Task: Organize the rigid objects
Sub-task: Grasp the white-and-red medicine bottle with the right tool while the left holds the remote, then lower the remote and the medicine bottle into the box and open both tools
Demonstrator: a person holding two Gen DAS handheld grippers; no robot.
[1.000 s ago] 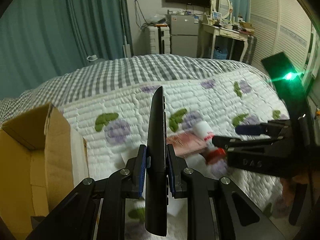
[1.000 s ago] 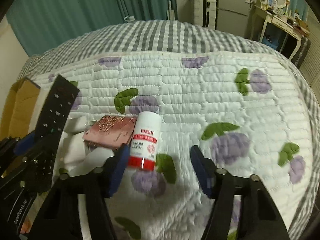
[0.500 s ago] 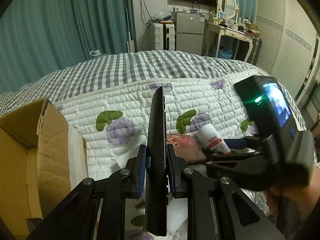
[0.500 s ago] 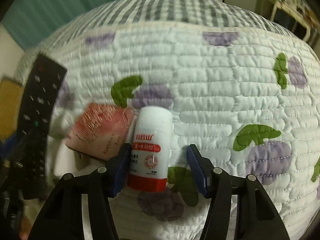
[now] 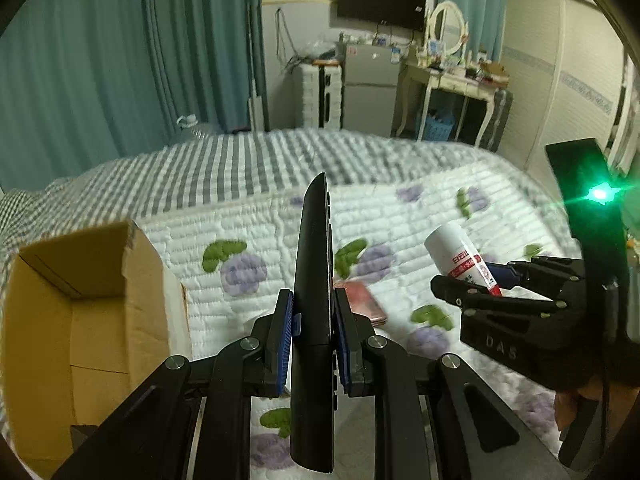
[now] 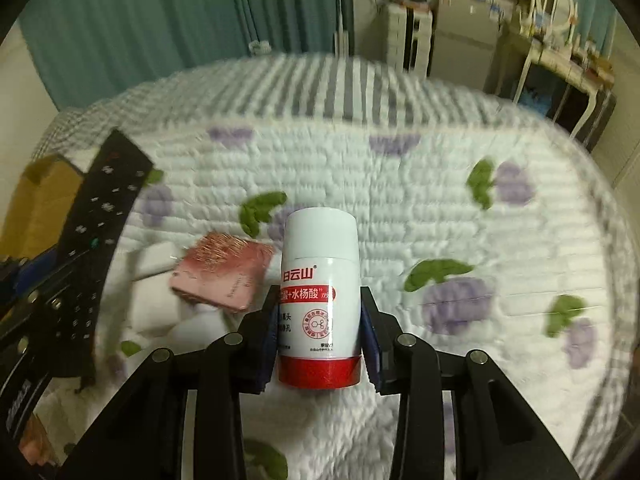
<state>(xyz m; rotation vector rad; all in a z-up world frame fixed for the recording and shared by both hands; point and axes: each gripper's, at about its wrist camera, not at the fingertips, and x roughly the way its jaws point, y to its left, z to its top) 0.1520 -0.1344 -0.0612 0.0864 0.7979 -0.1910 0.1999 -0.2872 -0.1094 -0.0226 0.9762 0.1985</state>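
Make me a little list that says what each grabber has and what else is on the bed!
left gripper: shut on the black remote, held on edge
right gripper: jaws closing, pads on the white bottle with a red base
pink box: lying on the quilt, left of the bottle
cardboard box: open, at the left edge of the bed
white blocks: beside the pink box

Cardboard box (image 5: pixel 92 312) open-topped at left, pink packet (image 6: pixel 224 276) beside white blocks (image 6: pixel 154 300), quilt (image 6: pixel 460 208) bare rightward
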